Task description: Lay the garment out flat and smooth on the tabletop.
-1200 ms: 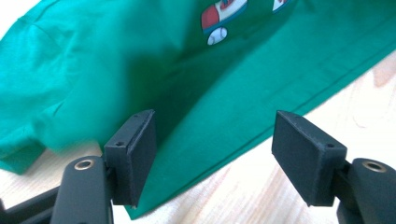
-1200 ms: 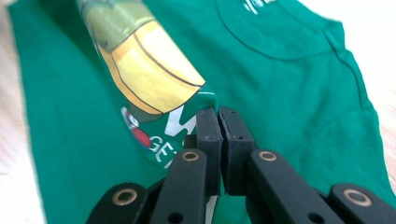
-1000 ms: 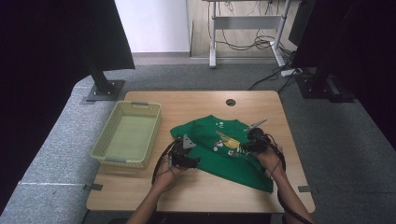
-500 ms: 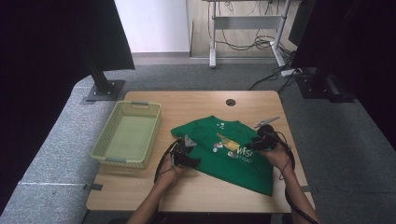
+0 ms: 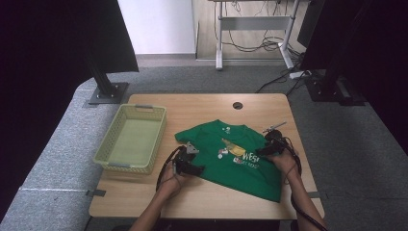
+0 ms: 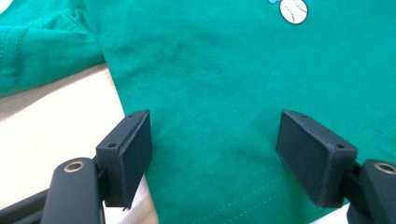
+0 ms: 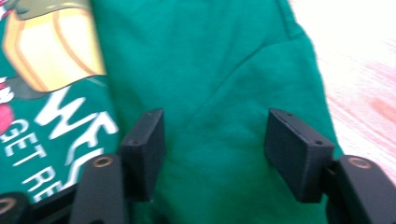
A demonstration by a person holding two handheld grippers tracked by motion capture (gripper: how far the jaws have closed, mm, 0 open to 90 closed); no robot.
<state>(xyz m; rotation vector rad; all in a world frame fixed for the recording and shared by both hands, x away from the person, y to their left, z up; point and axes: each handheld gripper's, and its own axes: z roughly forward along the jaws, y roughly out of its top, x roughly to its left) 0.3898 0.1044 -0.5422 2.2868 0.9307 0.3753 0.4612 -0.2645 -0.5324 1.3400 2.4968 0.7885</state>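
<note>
A green T-shirt [image 5: 226, 156] with a printed front lies spread on the wooden table [image 5: 202, 108]. My left gripper [image 5: 197, 169] rests at the shirt's left edge. In the left gripper view the left gripper [image 6: 215, 121] stands open over flat green T-shirt cloth [image 6: 224, 60] near the hem. My right gripper [image 5: 260, 151] is over the shirt's right side. In the right gripper view the right gripper [image 7: 215, 116] has just been opening its jaws. The wrinkled T-shirt cloth [image 7: 210, 56] lies beneath the pads, not pinched.
A pale green basket [image 5: 111, 132] stands at the table's left side. A round cable hole [image 5: 237, 105] sits near the far edge. Bare wood shows in front of the shirt and along the right edge.
My right gripper has shifted to the right, from the print to the shirt's right side. The left gripper has kept still.
</note>
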